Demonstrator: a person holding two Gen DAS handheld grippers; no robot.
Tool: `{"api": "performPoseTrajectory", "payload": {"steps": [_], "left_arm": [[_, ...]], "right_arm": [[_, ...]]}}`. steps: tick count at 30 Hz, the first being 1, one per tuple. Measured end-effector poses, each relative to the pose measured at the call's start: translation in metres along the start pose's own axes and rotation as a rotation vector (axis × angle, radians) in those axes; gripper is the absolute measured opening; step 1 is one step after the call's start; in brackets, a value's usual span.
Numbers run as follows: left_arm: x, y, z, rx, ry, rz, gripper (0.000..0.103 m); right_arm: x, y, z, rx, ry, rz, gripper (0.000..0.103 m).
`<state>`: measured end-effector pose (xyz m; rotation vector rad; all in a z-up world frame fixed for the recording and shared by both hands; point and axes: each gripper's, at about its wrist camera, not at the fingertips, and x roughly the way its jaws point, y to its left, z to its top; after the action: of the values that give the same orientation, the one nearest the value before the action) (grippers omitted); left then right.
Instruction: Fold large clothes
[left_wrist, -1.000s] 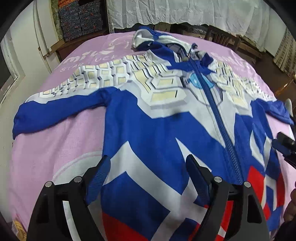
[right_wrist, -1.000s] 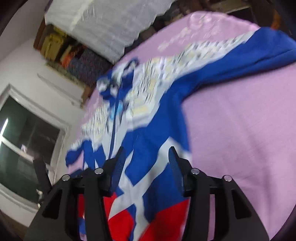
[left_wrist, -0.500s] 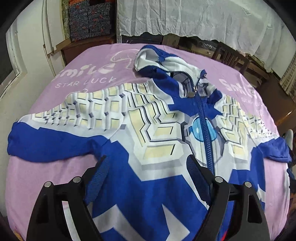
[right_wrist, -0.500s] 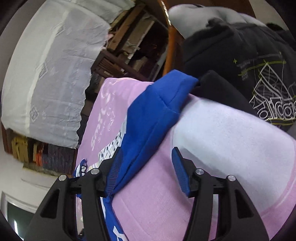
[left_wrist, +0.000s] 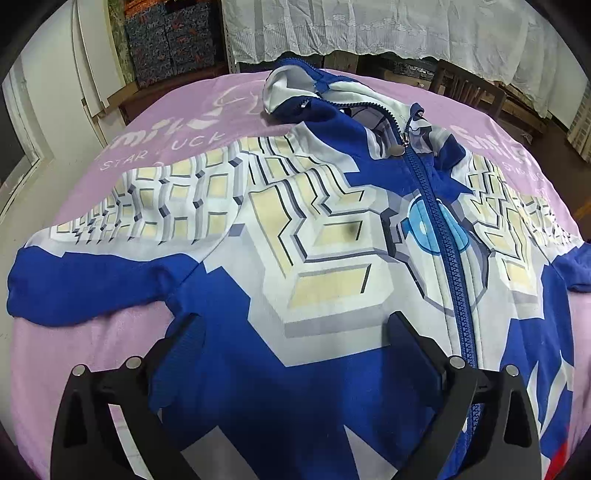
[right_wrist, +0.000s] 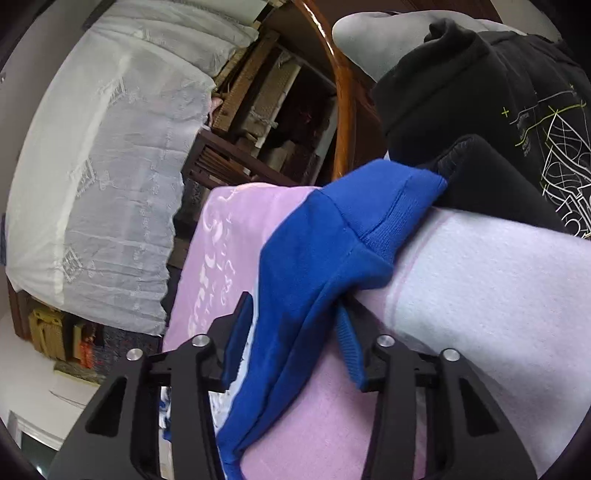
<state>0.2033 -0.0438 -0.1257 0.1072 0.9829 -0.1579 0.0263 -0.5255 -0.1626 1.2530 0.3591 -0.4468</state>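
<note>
Pink "STAR LUCK" blanket beneath zipped blue jacket

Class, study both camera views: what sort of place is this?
Probably a cluttered home room or storeroom: a pink printed blanket under the blue hooded jacket, white lace cloth draped over furniture, and stacked patterned boxes.

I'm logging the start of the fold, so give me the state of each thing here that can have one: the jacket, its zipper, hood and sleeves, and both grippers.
jacket: spread flat, front up, on the pink blanket.
zipper: closed up the chest, open at the collar.
hood: crumpled.
left sleeve: stretched out.
right sleeve cuff: at the blanket's edge.
left gripper: open, over the chest.
right gripper: open, fingers either side of the right sleeve.
</note>
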Motion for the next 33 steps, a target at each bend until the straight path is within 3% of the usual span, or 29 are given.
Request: {"api": "performPoseTrajectory", "payload": {"steps": [3,5,9,12,16,20,25,33], "left_arm": [[-0.003,0.001,0.0,0.002,0.002,0.002,0.099],[-0.014,0.011,0.003,-0.038,-0.037,-0.003,0.099],[-0.029,0.034,0.009,-0.105,-0.113,0.041,0.099],[-0.019,0.049,0.01,-0.159,-0.061,0.043,0.099],[-0.008,0.058,0.01,-0.191,-0.01,0.02,0.099],[0.0,0.062,0.007,-0.202,0.016,0.038,0.095],[0.0,0.068,0.008,-0.217,0.006,0.059,0.078],[-0.01,0.082,0.011,-0.293,-0.002,-0.029,0.077]], "right_arm": [[-0.007,-0.012,0.011,0.03,-0.036,0.012,0.029],[-0.008,-0.013,0.016,0.028,-0.05,0.028,0.028],[0.0,-0.006,0.021,-0.024,-0.063,-0.037,0.028],[0.002,-0.006,0.022,-0.036,-0.072,-0.056,0.027],[0.004,-0.009,0.022,-0.04,-0.07,-0.078,0.017],[0.003,-0.012,0.021,-0.04,-0.064,-0.053,0.012],[-0.006,0.011,0.009,-0.164,-0.074,-0.012,0.008],[-0.006,0.064,-0.03,-0.351,-0.036,0.012,0.007]]}}
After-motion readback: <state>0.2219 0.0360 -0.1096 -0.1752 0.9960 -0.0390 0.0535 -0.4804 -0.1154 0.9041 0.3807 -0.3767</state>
